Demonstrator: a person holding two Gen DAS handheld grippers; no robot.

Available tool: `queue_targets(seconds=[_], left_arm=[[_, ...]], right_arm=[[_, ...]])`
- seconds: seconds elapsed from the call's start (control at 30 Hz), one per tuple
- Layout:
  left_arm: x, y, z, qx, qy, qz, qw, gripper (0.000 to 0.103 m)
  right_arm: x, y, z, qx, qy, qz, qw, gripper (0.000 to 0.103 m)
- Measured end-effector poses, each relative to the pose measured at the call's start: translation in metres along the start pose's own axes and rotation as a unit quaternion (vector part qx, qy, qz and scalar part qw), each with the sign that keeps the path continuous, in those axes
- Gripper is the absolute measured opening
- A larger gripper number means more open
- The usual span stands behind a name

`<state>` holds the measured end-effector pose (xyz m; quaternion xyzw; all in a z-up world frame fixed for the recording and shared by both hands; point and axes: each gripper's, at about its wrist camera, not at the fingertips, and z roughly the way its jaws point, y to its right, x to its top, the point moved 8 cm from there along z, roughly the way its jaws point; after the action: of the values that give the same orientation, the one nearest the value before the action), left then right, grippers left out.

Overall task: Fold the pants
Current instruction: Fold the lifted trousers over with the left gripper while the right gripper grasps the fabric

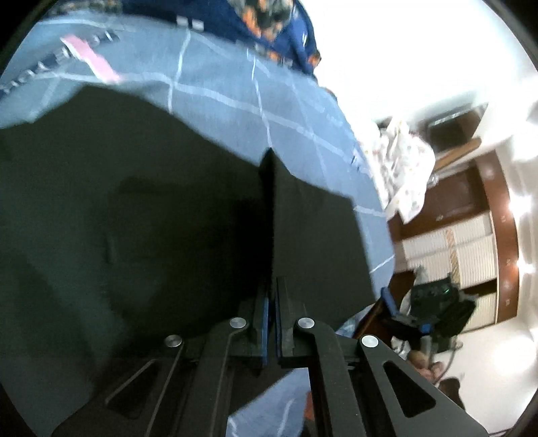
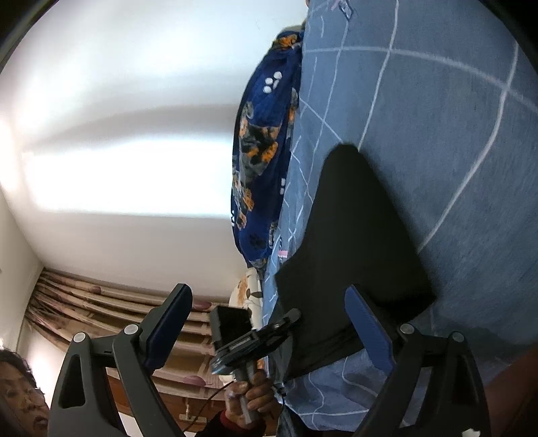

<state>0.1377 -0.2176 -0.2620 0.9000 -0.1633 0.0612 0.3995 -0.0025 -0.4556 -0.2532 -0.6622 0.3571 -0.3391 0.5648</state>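
Plainly, the left claw has its two black fingers pressed nearly together, with only a thin dark slit between them, and the dark fabric of the pants lies against them on both sides; whether cloth is actually caught in that slit cannot be told from the left wrist view, though the fabric fills everything from 6 to 10 o'clock around the fingers; the pants spread over a blue bed sheet crossed by pale grid lines, which runs from 10 through 2 o'clock; a pink strip lies on the sheet at about 11 o'clock; a navy blanket with orange and grey print sits at the sheet's far edge near 12 o'clock; at 4 o'clock the other gripper unit appears small and blurred. From the right wrist view, the right claw stands wide open with blue pads facing inward and nothing between them; the black pants lie flat on the sheet toward 1 o'clock; the person's left hand grips the left tool's handle at 6 o'clock, its claw touching the pants' edge.
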Motion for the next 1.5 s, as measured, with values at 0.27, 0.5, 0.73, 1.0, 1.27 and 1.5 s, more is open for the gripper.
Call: queue_targets(seconds=[0.27, 0.5, 0.73, 1.0, 1.27, 1.5], left_arm=[[-0.01, -0.017, -0.038, 0.022, 0.029, -0.017, 0.9992, 0.002], [-0.02, -0.034, -0.021, 0.04, 0.013, -0.036, 0.9985, 0.002], [-0.021, -0.046, -0.013, 0.049, 0.006, -0.044, 0.9978, 0.003], [-0.021, -0.048, -0.008, 0.046, 0.007, -0.042, 0.998, 0.003], [-0.02, -0.051, -0.007, 0.04, 0.009, -0.046, 0.9981, 0.004], [-0.021, -0.05, -0.006, 0.044, 0.013, -0.038, 0.9982, 0.005]], right_arm=[[0.008, -0.004, -0.012, 0.017, 0.019, 0.005, 1.0, 0.092], [0.0, -0.006, 0.003, 0.022, 0.002, 0.002, 1.0, 0.092], [-0.003, 0.016, 0.031, -0.031, -0.041, -0.023, 0.998, 0.08], [-0.002, 0.04, 0.029, -0.134, -0.06, -0.059, 0.987, 0.039], [0.033, -0.01, 0.079, -0.205, -0.085, -0.216, 0.951, 0.04], [0.068, 0.027, 0.124, -0.267, -0.12, -0.227, 0.929, 0.016]])
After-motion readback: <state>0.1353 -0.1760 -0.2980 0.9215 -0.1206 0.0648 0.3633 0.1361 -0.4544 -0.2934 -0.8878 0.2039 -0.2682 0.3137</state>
